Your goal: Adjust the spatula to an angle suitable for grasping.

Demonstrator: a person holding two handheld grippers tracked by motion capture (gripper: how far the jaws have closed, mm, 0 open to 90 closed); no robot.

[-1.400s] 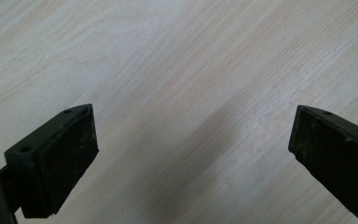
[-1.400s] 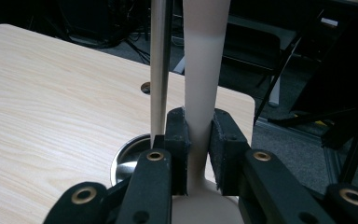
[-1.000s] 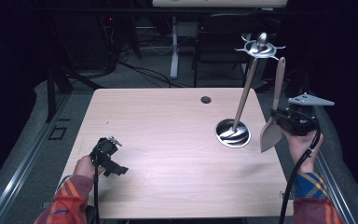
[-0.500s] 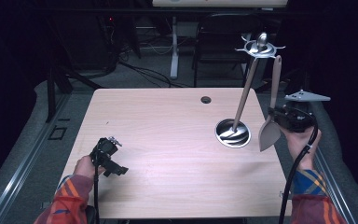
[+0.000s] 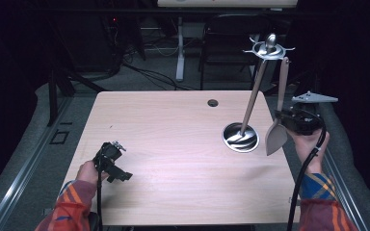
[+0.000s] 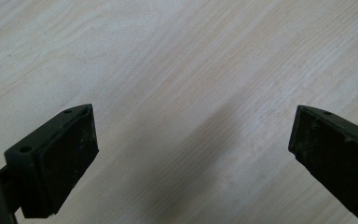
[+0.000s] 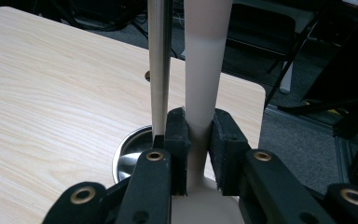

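Beige and smooth, the spatula (image 5: 276, 137) hangs upright at the right of the high view, blade down just beside the desk's right edge, handle rising toward a hook on the steel utensil stand (image 5: 268, 48). We hold it in our right gripper (image 5: 289, 120); in the right gripper view its fingers (image 7: 179, 140) pinch the spatula's neck (image 7: 200, 135) just above the blade. The stand's pole slants down to a round metal base (image 5: 241, 137) on the pale wood desk (image 5: 173, 125), just left of the blade. We cannot tell whether the handle's tip has caught the hook, so we judge the hanging well along but unfinished: seating and releasing remain. Our left gripper (image 5: 110, 160) rests low at the lower left, fingers (image 6: 56, 158) spread wide over bare wood, holding nothing.
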